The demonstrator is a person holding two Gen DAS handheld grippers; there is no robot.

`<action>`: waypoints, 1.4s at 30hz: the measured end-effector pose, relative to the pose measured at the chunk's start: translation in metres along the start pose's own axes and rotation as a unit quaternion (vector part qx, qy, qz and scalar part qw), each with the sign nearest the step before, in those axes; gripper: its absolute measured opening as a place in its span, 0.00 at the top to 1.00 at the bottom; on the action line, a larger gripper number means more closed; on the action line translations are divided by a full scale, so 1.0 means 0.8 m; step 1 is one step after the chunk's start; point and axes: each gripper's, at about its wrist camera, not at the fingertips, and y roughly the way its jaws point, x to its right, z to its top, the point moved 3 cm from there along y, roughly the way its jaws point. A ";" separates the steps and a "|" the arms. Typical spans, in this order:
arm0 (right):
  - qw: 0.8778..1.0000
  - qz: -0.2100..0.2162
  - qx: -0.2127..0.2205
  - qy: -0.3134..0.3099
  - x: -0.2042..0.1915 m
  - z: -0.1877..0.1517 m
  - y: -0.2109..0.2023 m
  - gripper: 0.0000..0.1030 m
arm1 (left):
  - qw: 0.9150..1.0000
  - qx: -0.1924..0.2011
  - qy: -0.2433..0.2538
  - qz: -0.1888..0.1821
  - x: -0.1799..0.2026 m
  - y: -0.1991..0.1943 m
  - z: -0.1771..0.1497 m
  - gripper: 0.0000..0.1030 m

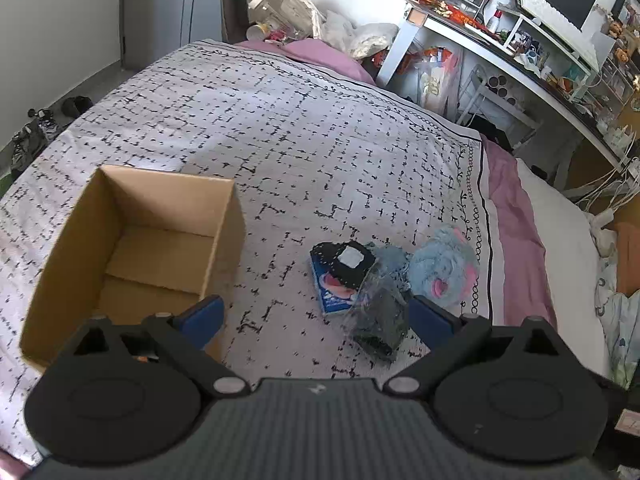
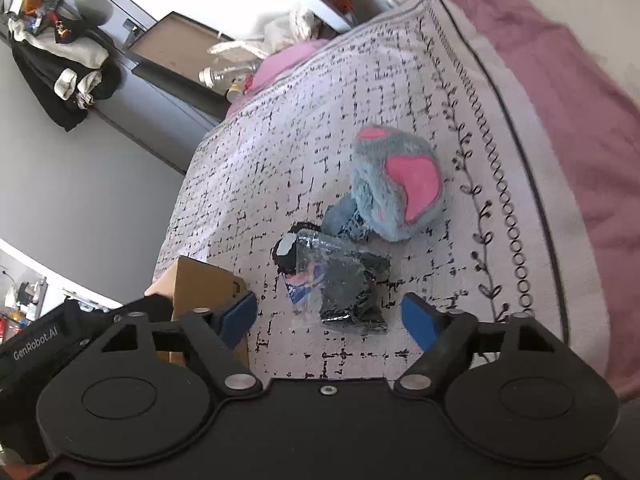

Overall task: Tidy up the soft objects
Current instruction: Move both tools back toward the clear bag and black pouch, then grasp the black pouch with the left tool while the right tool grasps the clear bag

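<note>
Both tools, left (image 1: 316, 316) and right (image 2: 329, 314), gape above bagged cloth (image 2: 346, 294) beside box (image 1: 132, 248).

A home bedroom; patterned bed (image 1: 280, 128), cluttered desk (image 1: 520, 52), shoes (image 1: 36, 136).

Bedspread (image 1: 280, 128) is patterned white with black broken-line grid; mauve sheet (image 1: 516, 216) is seen at its 3 o'clock. Cardboard box (image 1: 132, 248) is plain brown. Plush toy (image 2: 396, 184) is coloured grey-blue with pink patches. Gripper pads (image 2: 416, 320) are blue.
</note>
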 end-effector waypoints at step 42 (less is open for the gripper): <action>0.995 -0.035 -0.058 0.067 0.051 0.014 0.096 0.72 | 0.997 -0.060 -0.043 0.025 0.022 0.190 0.027 0.30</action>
